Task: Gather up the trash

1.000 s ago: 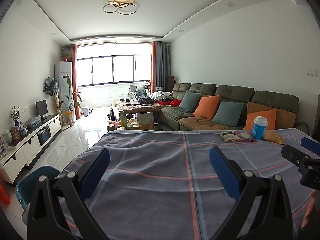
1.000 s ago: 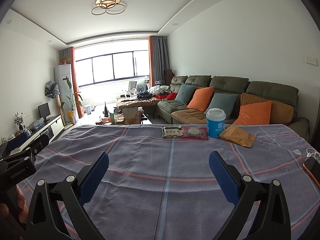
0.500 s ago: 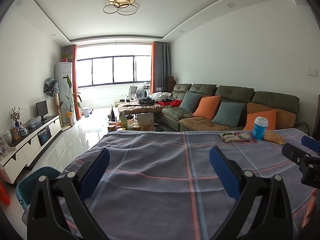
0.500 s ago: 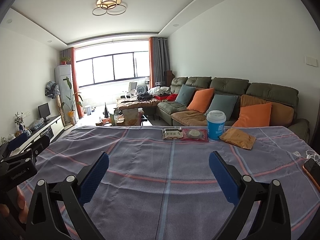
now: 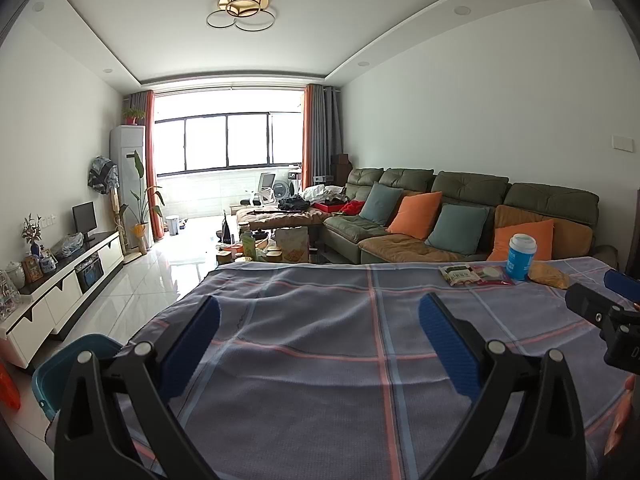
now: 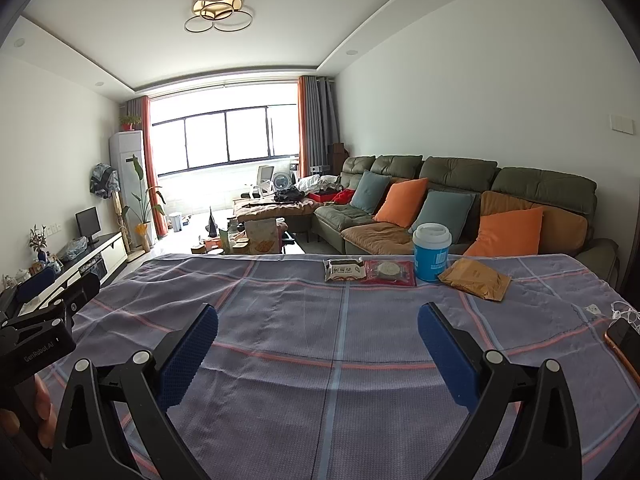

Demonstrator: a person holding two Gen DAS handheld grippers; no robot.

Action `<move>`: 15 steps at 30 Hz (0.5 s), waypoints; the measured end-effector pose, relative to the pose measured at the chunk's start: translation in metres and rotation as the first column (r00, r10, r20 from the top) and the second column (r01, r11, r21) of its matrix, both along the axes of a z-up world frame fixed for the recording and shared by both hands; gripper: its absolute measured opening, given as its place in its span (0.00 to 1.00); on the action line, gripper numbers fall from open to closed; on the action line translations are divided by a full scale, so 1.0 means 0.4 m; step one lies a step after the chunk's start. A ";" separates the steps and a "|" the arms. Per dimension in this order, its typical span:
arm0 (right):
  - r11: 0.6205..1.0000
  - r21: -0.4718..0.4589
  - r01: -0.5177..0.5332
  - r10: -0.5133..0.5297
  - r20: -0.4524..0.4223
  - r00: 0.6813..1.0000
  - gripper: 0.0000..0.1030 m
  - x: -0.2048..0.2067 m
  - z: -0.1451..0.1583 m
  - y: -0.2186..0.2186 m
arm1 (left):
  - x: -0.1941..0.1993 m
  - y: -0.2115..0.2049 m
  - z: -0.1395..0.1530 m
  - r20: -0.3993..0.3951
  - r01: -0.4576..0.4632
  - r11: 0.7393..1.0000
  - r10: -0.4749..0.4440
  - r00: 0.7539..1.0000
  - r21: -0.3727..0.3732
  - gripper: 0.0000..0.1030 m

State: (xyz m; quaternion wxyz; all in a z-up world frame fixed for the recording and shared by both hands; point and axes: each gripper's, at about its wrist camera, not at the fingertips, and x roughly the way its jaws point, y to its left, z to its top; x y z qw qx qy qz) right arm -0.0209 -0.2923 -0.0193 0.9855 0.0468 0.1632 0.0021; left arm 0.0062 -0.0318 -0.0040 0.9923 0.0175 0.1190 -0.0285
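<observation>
Along the far edge of the plaid tablecloth (image 6: 328, 332) lies the trash: a white-and-green snack wrapper (image 6: 345, 270), a red packet (image 6: 390, 273), a blue cup with a white lid (image 6: 431, 251) and a brown paper bag (image 6: 475, 279). The left wrist view shows them far right: wrapper (image 5: 460, 275), cup (image 5: 521, 256), bag (image 5: 548, 275). My right gripper (image 6: 318, 330) is open above the cloth, well short of the trash. My left gripper (image 5: 320, 320) is open over bare cloth, left of the trash. Neither holds anything.
A teal bin (image 5: 66, 364) stands on the floor at the table's left corner. A phone (image 6: 624, 342) and a white cable (image 6: 624, 312) lie at the table's right edge. A green sofa (image 6: 460, 200) with cushions is behind the table, a TV cabinet (image 5: 60, 284) along the left wall.
Both grippers have drifted slightly; the trash sits a little nearer and larger in the right wrist view. Both stay open and nothing on the table has moved.
</observation>
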 end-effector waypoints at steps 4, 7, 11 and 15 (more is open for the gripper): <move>1.000 0.001 0.000 0.000 0.000 1.000 0.97 -0.001 0.000 0.000 | 0.000 0.000 0.000 0.001 -0.001 1.000 0.001 1.000 0.002 0.97; 1.000 0.000 -0.001 0.001 0.000 1.000 0.97 0.000 0.000 0.001 | 0.000 -0.002 0.000 0.001 -0.001 1.000 0.001 1.000 0.002 0.97; 1.000 0.001 -0.001 0.001 0.000 1.000 0.97 -0.001 -0.001 0.001 | 0.001 -0.004 0.000 0.001 -0.001 1.000 0.001 1.000 0.001 0.97; 1.000 -0.001 -0.002 0.002 0.002 1.000 0.97 -0.002 0.000 0.001 | 0.002 -0.006 -0.001 0.000 -0.001 1.000 0.001 1.000 0.000 0.97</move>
